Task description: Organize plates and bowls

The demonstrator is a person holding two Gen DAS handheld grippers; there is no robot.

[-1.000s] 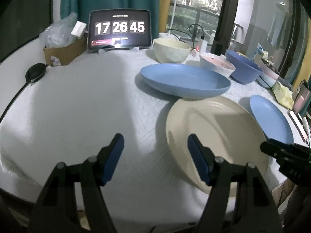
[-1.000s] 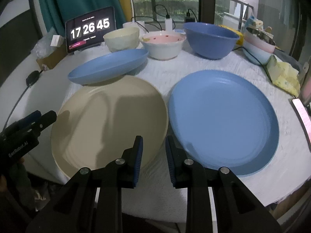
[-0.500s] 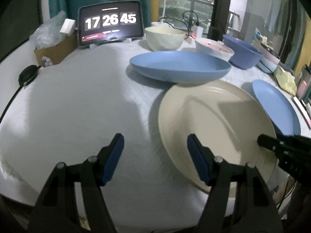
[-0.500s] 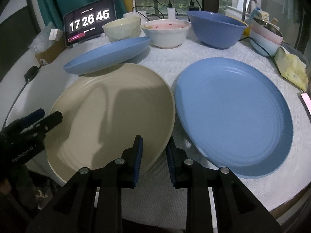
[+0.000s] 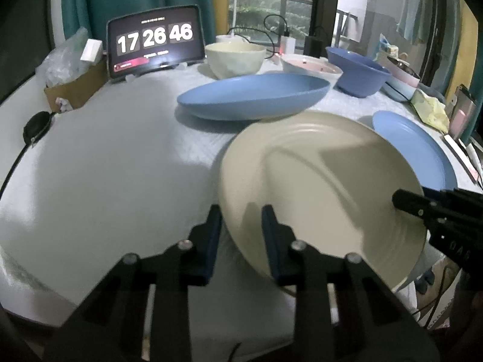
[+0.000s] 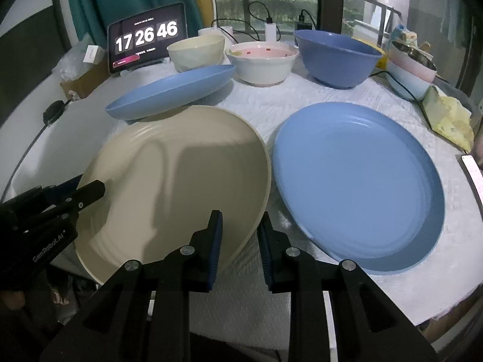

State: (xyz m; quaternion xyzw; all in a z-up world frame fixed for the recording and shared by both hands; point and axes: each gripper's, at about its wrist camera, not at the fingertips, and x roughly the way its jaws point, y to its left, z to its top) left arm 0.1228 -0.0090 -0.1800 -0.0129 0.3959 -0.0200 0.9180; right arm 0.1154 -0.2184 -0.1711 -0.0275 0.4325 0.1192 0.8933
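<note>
A large beige plate (image 5: 326, 187) (image 6: 181, 181) is tilted up off the white tablecloth (image 5: 114, 166), held at both sides. My left gripper (image 5: 241, 229) is closing, with the plate's left rim between its blue pads, which touch it. My right gripper (image 6: 240, 235) is shut on the plate's near right rim. Each gripper shows in the other's view, the left gripper (image 6: 75, 193) and the right gripper (image 5: 422, 208). A flat blue plate (image 6: 356, 187) lies to the right. A deep blue oval dish (image 6: 172, 93) sits behind, then a cream bowl (image 6: 196, 51), a white and pink bowl (image 6: 262, 63) and a blue bowl (image 6: 338, 57).
A tablet clock (image 5: 155, 40) stands at the back left beside a cardboard box (image 5: 75, 87). Stacked bowls (image 6: 410, 69), a yellow cloth (image 6: 449, 117) and a phone (image 6: 474, 175) crowd the right edge. Cables run along the back and off the left side.
My left gripper's jaws have come together on the beige plate's left rim. The plate has tipped up from the cloth. The right gripper's jaws have kept their width.
</note>
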